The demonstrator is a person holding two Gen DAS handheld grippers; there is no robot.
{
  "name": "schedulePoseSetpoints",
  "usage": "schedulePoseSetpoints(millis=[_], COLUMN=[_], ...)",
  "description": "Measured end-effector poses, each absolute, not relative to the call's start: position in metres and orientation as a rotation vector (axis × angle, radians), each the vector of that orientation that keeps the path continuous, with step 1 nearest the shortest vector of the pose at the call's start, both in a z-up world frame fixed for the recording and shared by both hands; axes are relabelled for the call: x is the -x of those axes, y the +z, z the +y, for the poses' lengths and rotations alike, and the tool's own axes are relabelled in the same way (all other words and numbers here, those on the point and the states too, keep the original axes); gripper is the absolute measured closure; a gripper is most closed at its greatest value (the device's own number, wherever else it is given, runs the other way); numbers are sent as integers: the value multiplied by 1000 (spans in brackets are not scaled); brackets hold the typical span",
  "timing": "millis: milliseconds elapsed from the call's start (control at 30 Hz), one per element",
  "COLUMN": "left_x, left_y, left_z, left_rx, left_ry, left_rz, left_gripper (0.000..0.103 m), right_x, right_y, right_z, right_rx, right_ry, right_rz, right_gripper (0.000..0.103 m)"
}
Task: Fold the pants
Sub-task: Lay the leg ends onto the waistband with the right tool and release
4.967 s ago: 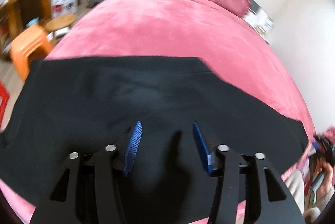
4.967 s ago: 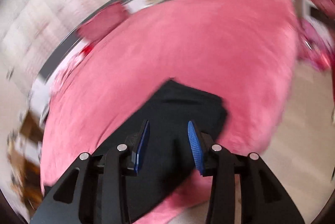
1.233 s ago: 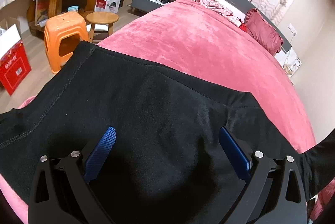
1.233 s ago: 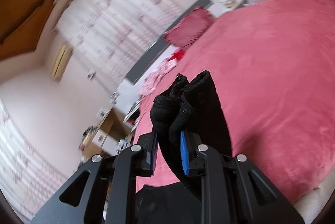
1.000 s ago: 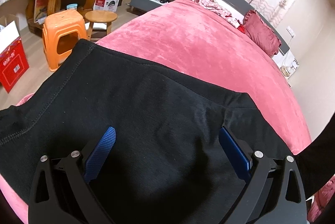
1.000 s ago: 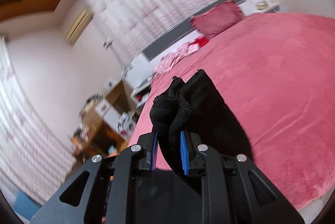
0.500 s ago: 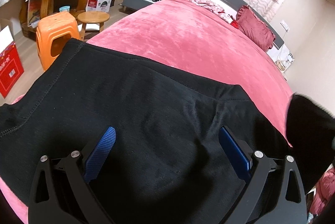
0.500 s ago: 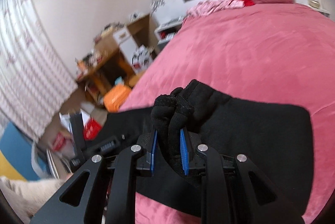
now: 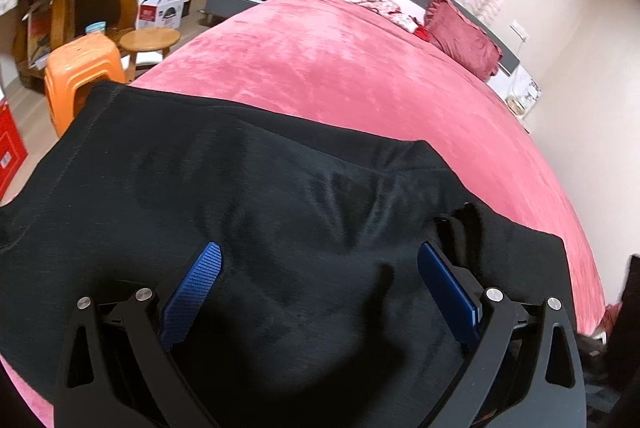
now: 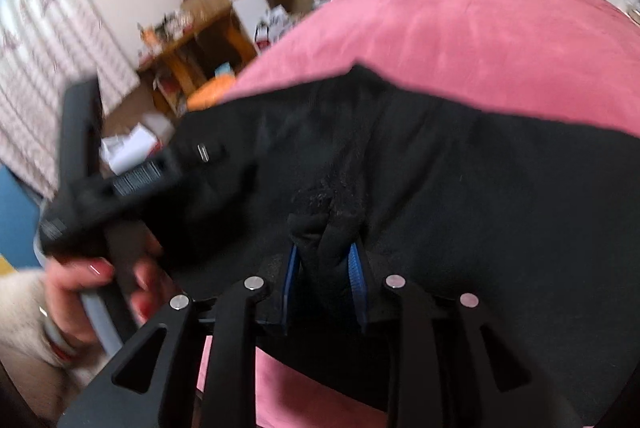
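The bed (image 9: 360, 76) carried our black pants (image 9: 260, 196) along its near edge, long axis crosswise. Our right gripper (image 10: 323, 268) pinched the bunched leg ends over the waist half; our left gripper (image 9: 320, 268), fingers spread, hovered empty just above them.

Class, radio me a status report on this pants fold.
Left gripper open above the pants. Right gripper shut on bunched pants cuff. Pants flat on pink bed. Nothing in the way.
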State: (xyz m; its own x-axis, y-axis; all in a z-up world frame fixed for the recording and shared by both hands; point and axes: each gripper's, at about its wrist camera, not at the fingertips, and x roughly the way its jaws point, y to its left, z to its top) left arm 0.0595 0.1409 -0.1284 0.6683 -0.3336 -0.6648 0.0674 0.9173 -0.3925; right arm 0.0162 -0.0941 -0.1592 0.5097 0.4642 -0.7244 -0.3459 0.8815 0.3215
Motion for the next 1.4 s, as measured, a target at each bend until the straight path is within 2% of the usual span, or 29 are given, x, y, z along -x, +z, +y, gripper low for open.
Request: schedulePoseSetpoints(millis=[67, 100, 133, 233, 433, 467, 533, 600, 667, 700, 733, 767, 833, 900, 1000, 1100, 1167, 1400], left_x=[-59, -59, -59, -58, -66, -71, -82, -89, -94, -95, -96, -93, -91, -85, -79, -82, -83, -65], left_y=[-128, -127, -127, -122, -105, -106, -109, -113, -120, -124, -129, -130, -124, -106, -93, -119, -137, -135], left_z=[138, 137, 135, 127, 98, 87, 66, 47, 26, 17, 8, 2, -5, -2, 10, 20, 19, 7], left_rx=[351, 351, 351, 366, 434, 413, 347, 283, 200, 165, 115, 90, 75, 83, 106, 94, 69, -93], left_ry=[-252, -265, -279, -325, -449, -460, -462, -472, -496, -498, -488, -483, -506, -502, -491, -421, -430, -401], left_rz=[811, 811, 811, 815, 833, 865, 918, 935, 960, 968, 979, 978, 969, 909, 850, 895, 894, 783], left_gripper=[5, 5, 5, 5, 5, 5, 5, 5, 11, 30, 40, 43, 73, 85, 89, 95, 95, 94], right_x=[-16, -17, -18, -12, 0, 0, -4, -7, -8, -8, -9, -9, -15, -21, -22, -13, -13, -9], right_y=[-161, -161, -159, -149, -115, -114, -117, -123, -132, -136, -141, -145, -151, -153, -163, -175, -180, -179], right_z=[-93, -94, -97, -112, -192, -202, -225, -240, -256, -262, -268, -274, -275, -273, -273, -283, -281, -266], right_rx=[-132, -142, -172, -266, -425, -435, -422, -402, -401, -400, -402, -400, -381, -346, -374, -397, -360, -235], right_ry=[495, 509, 534, 578, 351, 302, 181, 101, 25, 0, -17, -24, -26, -26, 2, 11, 12, 2], right_rz=[907, 913, 923, 911, 730, 723, 730, 748, 760, 770, 783, 793, 807, 804, 812, 823, 818, 781], right_gripper=[77, 71, 61, 48, 50, 53, 67, 75, 75, 76, 78, 80, 81, 81, 81, 83, 85, 83])
